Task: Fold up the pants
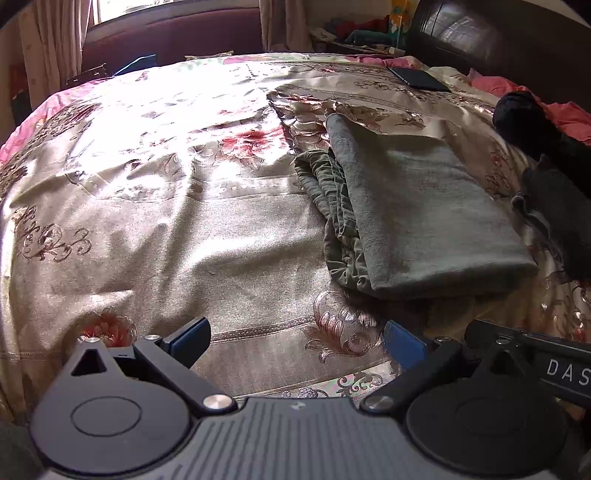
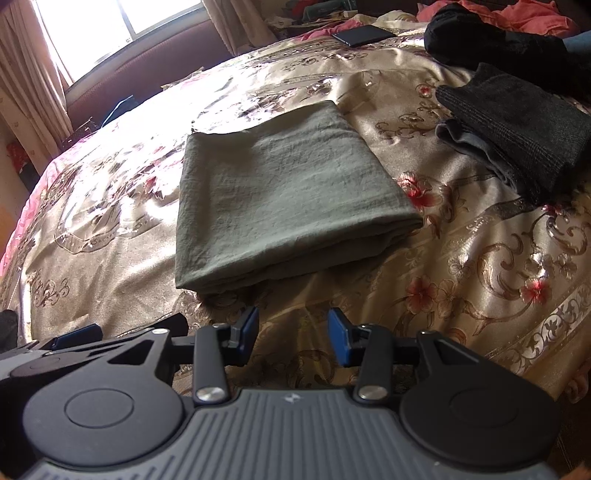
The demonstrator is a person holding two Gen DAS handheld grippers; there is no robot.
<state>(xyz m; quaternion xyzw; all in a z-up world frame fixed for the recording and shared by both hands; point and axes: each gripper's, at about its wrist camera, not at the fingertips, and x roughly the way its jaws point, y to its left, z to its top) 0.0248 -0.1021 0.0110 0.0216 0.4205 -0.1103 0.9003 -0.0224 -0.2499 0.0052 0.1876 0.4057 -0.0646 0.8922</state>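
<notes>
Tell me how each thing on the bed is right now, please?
Green pants: folded into a flat rectangle, lying on the bedspread.
Dark clothes: folded, stacked beside the pants.
Black garment: bunched up, unfolded.
Phone: lying flat, screen dark.
Left hand-held gripper: open, empty.
Right hand-held gripper: open, empty.
Curtains: drawn apart.

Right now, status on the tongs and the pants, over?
Left tongs open, empty. Right tongs open, empty, short of the pants. Green pants folded flat on the bedspread. Dark folded clothes off to one side, nothing in the way.
</notes>
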